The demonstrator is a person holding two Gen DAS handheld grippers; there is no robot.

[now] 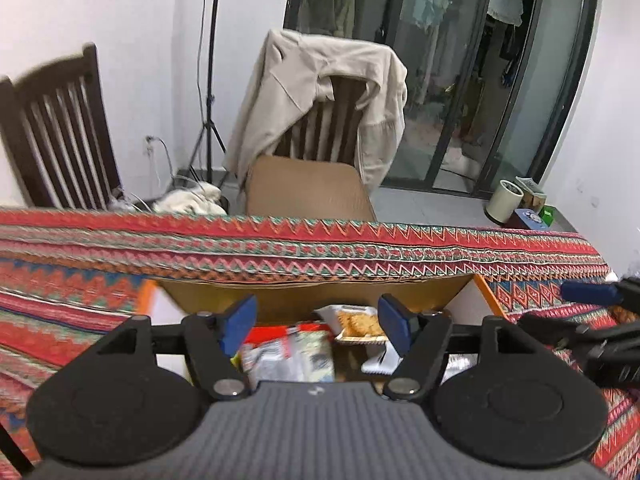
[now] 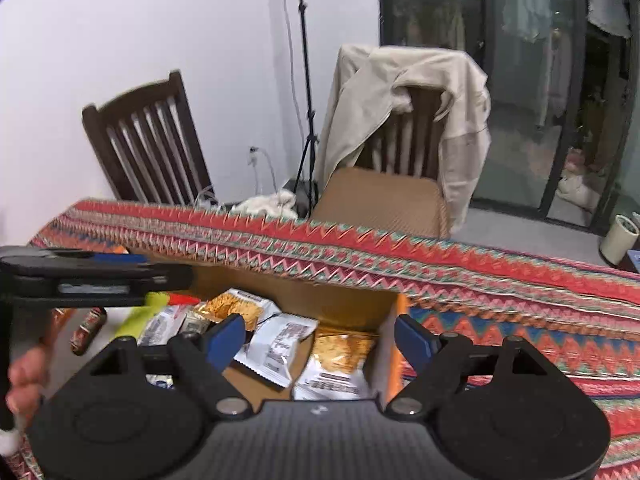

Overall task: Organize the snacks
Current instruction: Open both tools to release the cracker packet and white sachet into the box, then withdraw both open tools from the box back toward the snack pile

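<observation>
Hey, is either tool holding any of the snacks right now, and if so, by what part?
Nothing is held. The left tool and the right tool are both open and empty above the snack packets in the cardboard box.

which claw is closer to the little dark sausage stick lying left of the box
Left. The left claw reaches in above the sausage stick on the box's left side; the right claw hovers open over the cardboard box, farther right.

Snack packets (image 2: 276,344) jumbled flat inside open cardboard box (image 2: 340,304); cracker packs (image 2: 344,350) at 3 o'clock; small sausage (image 2: 88,330) outside at 9 o'clock.
</observation>
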